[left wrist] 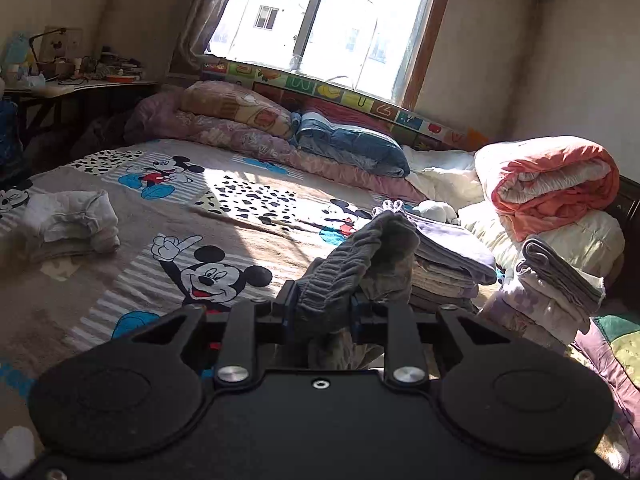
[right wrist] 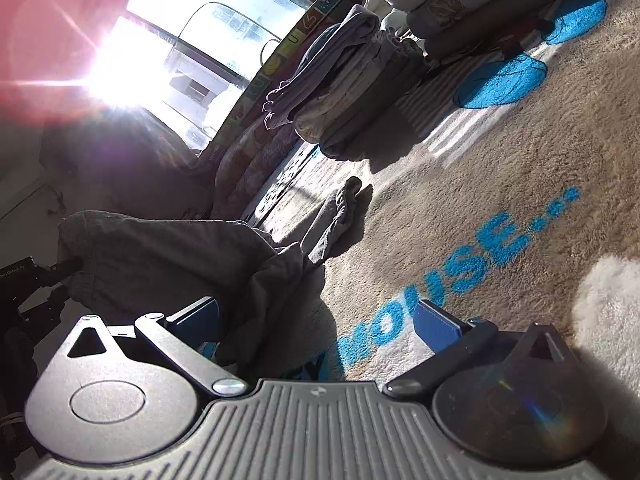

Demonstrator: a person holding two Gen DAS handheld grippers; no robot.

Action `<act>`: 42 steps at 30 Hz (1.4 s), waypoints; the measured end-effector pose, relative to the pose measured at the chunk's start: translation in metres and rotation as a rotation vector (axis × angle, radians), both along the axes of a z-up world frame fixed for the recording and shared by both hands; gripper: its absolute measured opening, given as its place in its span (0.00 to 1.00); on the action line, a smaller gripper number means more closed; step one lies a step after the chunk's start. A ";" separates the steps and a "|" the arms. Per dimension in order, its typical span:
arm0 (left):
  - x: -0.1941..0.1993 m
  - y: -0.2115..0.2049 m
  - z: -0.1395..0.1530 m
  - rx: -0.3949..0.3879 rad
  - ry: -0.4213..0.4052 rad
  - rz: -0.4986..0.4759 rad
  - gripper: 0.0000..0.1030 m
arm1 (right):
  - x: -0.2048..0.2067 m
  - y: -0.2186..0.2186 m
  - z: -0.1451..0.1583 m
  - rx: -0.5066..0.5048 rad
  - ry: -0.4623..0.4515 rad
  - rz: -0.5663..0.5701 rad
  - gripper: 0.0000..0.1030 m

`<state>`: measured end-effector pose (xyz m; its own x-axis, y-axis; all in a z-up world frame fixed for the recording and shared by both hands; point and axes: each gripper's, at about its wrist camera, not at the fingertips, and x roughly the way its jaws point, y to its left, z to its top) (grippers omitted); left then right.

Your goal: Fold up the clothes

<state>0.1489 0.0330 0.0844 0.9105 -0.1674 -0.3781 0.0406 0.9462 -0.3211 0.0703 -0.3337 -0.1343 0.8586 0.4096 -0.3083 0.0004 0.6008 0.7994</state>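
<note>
Grey garment (left wrist: 360, 268) pinched between left tool (left wrist: 322, 312) fingers.

Left wrist view sits above the bed (left wrist: 120, 200), level, facing the window (left wrist: 320, 20) in the upper centre. Right wrist view lies close to the bed surface, rolled, window at upper left. Both share the window and the folded stack (left wrist: 448, 256) (right wrist: 352, 92).

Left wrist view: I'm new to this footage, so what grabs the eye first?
The left gripper is shut on a grey garment by its elastic waistband, lifted above the Mickey Mouse blanket. Behind it sits a stack of folded clothes, under a bright window.
</note>
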 end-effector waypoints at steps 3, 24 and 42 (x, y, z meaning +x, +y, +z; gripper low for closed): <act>0.004 0.033 0.001 -0.090 0.007 0.090 0.24 | 0.000 0.003 -0.002 -0.015 0.011 0.015 1.00; 0.070 0.183 -0.114 -0.312 0.211 0.440 0.15 | 0.012 0.037 -0.008 -0.200 -0.051 0.093 1.00; 0.009 0.167 -0.119 -0.429 0.159 0.535 0.56 | 0.018 0.093 0.010 -0.142 -0.054 0.229 0.88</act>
